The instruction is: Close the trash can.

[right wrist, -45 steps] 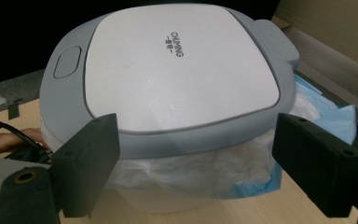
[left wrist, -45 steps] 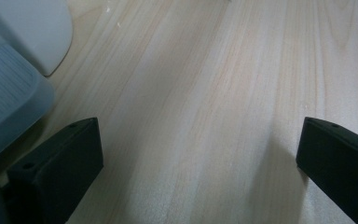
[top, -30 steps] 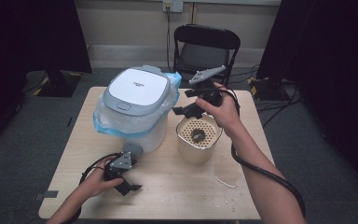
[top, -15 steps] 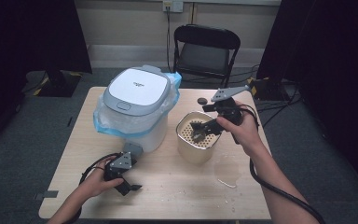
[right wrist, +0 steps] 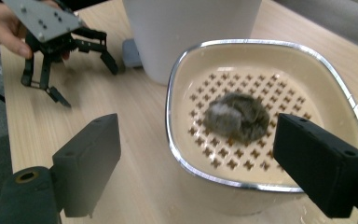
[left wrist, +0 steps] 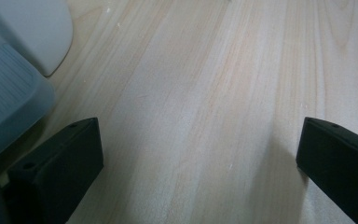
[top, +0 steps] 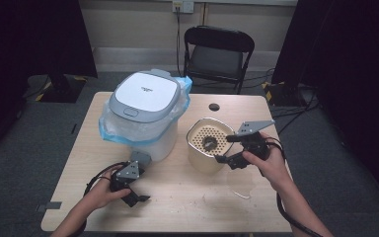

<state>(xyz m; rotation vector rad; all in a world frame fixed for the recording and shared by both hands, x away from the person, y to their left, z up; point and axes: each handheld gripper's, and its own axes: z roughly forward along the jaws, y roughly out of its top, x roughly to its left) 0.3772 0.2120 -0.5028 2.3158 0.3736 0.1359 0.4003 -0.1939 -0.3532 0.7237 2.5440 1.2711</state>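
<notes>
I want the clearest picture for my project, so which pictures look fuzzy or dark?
High view: the table is lit evenly, but the room around it is very dark. Left gripper view: the wood grain is sharp, while the left hand-held gripper jaws look soft and cast a shadow. Right gripper view: the grey clump in the cream basket is a bit blurry, and so are the close right hand-held gripper jaws.

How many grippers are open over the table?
2: the left gripper rests on the table near the white appliance; the right gripper is beside the beige basket.
</notes>
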